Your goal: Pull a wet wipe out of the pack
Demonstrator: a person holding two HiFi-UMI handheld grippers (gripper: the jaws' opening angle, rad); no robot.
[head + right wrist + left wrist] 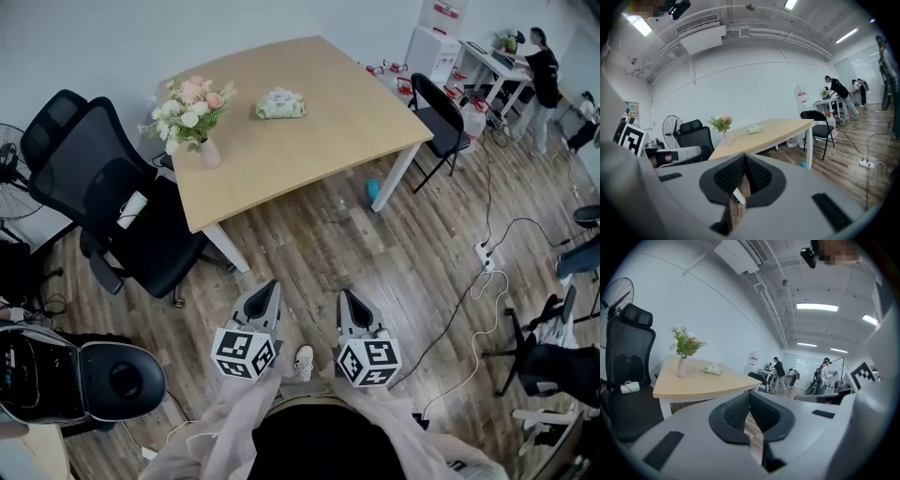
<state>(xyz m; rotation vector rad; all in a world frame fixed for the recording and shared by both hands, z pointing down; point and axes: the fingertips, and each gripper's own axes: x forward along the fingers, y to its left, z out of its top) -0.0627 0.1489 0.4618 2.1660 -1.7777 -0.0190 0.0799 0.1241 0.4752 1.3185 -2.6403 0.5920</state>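
Pale-green wet wipe pack (pixel 280 104): lies near the far edge of the wooden surface (pixel 309 141); flower vase (pixel 210 152) stands near the left edge. Left tool (pixel 270 286), right tool (pixel 348 297): both closed, empty, over the floor, well apart from the pack. Likely risk: unbraced, the pack lifts with the wipe, or several sheets come out together.

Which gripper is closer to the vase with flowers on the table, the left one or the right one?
Left. Both hover over the floor, short of the table. The left gripper is on the vase's side; the right gripper is beside it, farther from the vase.
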